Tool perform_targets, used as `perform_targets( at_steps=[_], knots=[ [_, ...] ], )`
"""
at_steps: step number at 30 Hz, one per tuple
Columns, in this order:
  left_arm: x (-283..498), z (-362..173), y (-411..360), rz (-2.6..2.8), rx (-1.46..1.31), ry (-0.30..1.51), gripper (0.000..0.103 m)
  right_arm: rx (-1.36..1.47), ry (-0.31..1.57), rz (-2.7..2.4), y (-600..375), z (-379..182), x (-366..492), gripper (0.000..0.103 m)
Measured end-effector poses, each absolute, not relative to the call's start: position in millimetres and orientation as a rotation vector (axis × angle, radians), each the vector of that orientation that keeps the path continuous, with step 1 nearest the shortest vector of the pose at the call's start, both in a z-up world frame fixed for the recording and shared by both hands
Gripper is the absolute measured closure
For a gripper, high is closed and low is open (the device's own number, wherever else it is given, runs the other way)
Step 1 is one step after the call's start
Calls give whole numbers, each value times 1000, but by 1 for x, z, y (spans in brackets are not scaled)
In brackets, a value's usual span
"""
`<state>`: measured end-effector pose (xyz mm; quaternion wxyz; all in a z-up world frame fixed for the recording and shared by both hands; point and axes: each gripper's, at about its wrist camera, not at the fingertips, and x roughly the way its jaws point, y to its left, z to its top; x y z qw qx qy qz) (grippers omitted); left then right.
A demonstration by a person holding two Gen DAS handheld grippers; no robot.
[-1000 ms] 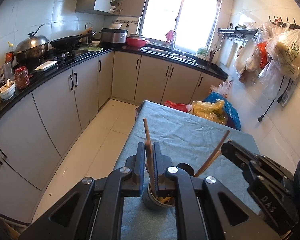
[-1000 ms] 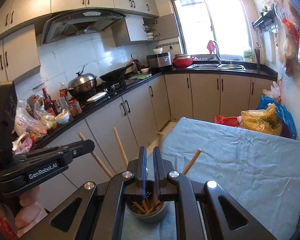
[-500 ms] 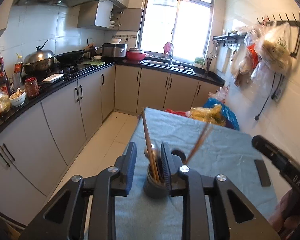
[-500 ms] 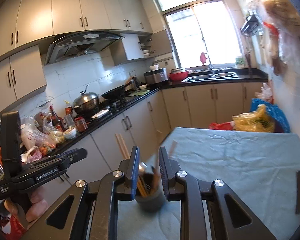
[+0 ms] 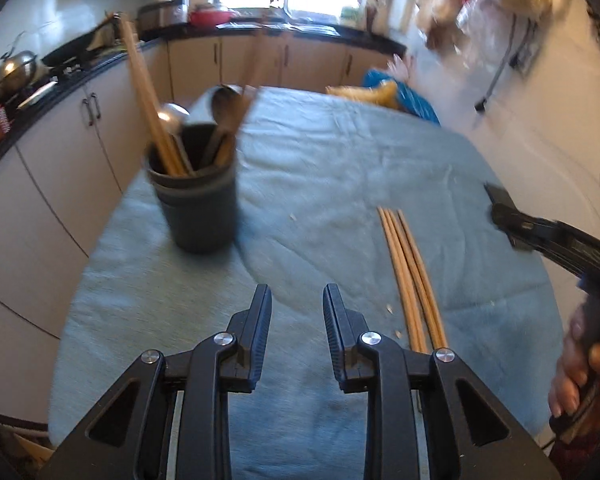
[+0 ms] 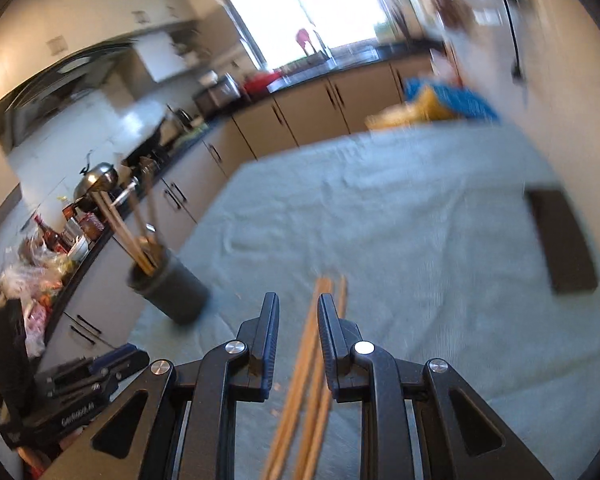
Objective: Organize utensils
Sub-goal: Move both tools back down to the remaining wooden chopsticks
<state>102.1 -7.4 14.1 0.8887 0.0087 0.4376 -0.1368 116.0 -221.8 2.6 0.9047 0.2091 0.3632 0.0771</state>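
A dark grey utensil holder [image 5: 194, 196] stands on the blue-grey cloth at the table's left side, holding wooden chopsticks and metal spoons; it also shows in the right wrist view [image 6: 168, 288]. Several loose wooden chopsticks [image 5: 410, 276] lie side by side on the cloth. My left gripper [image 5: 296, 300] is open and empty, near and right of the holder. My right gripper [image 6: 298, 308] is open, its jaws on either side of the loose chopsticks [image 6: 312, 376], above them. Both views are blurred.
The cloth-covered table [image 5: 340, 152] runs ahead, with bags [image 5: 396, 96] at its far end. A dark flat object [image 6: 562, 240] lies on the cloth at right. Kitchen cabinets and a counter [image 5: 40, 128] run along the left.
Both grippers have opened and pulled back and down from the holder. The holder now stands free on the table, and loose chopsticks lie under the right gripper.
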Motion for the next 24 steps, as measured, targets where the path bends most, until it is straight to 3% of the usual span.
perform_targets(
  at_steps=[9,24],
  knots=[
    [100,-1,-19,-290,83,973,78,524,947,156,-233,-50,170,82],
    [114,-9,-19,-298,85,1004,78,277,1074,72,-202,-73,218,86]
  ],
)
